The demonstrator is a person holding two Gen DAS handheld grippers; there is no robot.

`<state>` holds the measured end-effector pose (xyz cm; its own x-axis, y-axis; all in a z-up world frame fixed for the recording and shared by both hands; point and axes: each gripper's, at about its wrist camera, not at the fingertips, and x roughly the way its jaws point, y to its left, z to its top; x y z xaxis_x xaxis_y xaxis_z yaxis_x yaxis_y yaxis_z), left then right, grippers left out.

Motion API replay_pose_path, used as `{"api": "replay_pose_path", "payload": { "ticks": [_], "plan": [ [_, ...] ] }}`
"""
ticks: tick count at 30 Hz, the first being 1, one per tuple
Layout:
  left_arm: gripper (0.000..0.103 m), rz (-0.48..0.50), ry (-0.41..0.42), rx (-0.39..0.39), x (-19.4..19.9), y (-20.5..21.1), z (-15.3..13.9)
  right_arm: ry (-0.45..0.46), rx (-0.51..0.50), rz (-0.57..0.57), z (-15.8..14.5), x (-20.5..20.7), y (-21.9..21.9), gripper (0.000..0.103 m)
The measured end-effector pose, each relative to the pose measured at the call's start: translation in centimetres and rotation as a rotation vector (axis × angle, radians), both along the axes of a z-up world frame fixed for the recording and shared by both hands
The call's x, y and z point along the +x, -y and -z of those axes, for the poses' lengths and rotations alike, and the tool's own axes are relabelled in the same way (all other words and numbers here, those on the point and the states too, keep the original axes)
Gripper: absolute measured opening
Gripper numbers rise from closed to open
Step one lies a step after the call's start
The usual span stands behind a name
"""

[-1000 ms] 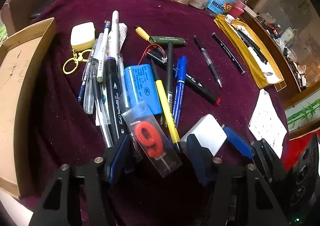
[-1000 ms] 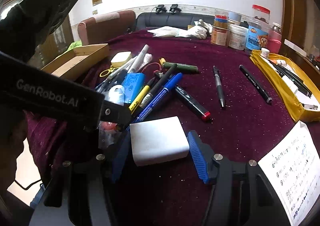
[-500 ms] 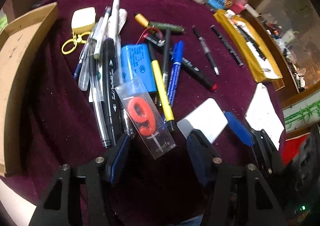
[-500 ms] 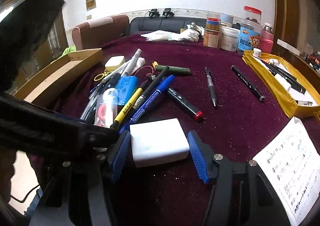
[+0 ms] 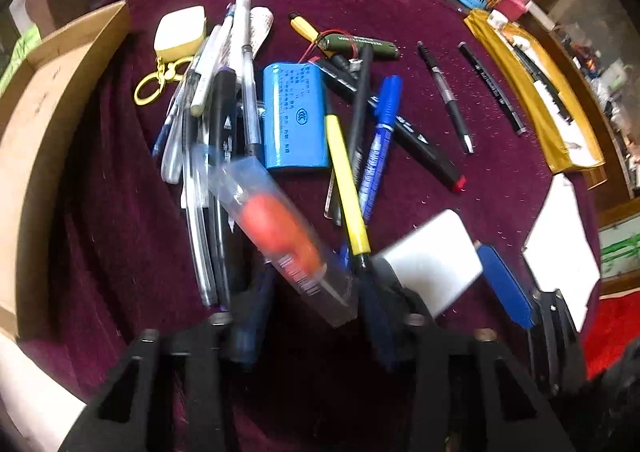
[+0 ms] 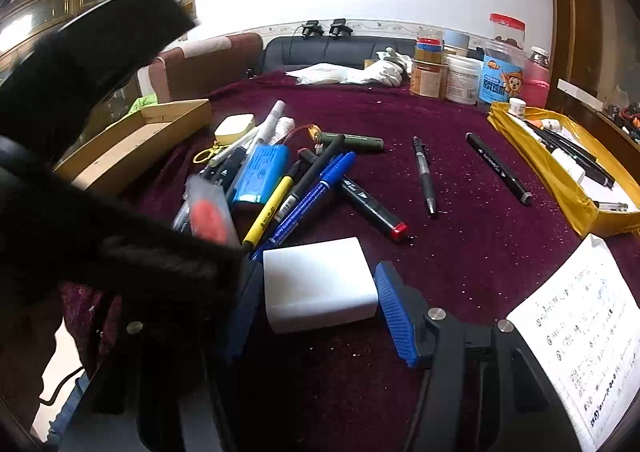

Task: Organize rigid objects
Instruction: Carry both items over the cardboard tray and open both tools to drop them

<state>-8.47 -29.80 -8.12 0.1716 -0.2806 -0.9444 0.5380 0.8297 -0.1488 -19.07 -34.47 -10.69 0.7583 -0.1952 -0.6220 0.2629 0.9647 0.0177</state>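
A clear candle pack (image 5: 280,228) with a red figure inside lies tilted on the near end of the pen pile (image 5: 224,123). My left gripper (image 5: 316,278) points steeply down with its jaws closing, and the blurred blue pads touch the pack's near end. The same pack (image 6: 208,207) shows in the right wrist view behind the left gripper's black body. A white block (image 6: 320,284) rests on the maroon cloth (image 6: 480,252) between the fingers of my right gripper (image 6: 316,276), which stands open around it.
A blue battery pack (image 5: 294,119), a yellow pen (image 5: 346,187), blue and black markers and a yellow tape measure (image 5: 180,29) crowd the pile. A cardboard box (image 5: 48,131) stands at the left, a yellow tray (image 6: 560,167) of pens at the right, jars (image 6: 464,67) at the back, and a printed sheet (image 6: 580,332) at the near right.
My left gripper's jaws have closed in on the candle pack, which has tipped and turned between them. The right gripper and the white block have stayed put.
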Motion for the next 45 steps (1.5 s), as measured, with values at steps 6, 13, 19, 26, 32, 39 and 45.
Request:
{"api": "replay_pose_path", "payload": {
  "ticks": [6, 13, 19, 26, 32, 39, 45],
  "plan": [
    [0.013, -0.010, -0.078, -0.054, 0.5, -3.9, 0.0, -0.004, -0.005, 0.000, 0.0, 0.1, -0.1, 0.058],
    [0.012, 0.041, -0.082, -0.160, -1.3, -7.7, -1.4, -0.006, -0.012, 0.000, 0.0, 0.2, -0.3, 0.059],
    [0.012, 0.034, -0.130, -0.281, -0.2, -10.4, -1.7, -0.008, -0.011, 0.002, 0.0, 0.2, -0.2, 0.059],
    [0.012, 0.000, -0.189, -0.396, 0.8, -13.2, -2.0, -0.013, -0.060, 0.017, 0.0, 0.1, -0.7, 0.056],
    [0.012, -0.030, -0.156, -0.479, 2.1, -17.1, -4.5, 0.088, 0.086, 0.021, -1.1, -1.1, 0.0, 0.056],
    [0.012, -0.190, -0.115, -0.520, 6.8, -23.5, -5.3, 0.192, 0.281, -0.172, -5.7, 1.8, -4.7, 0.056],
    [0.013, -0.341, -0.149, -0.513, 10.8, -28.2, -3.2, 0.155, 0.215, -0.367, -7.7, 8.8, -12.6, 0.056]
  ]
}}
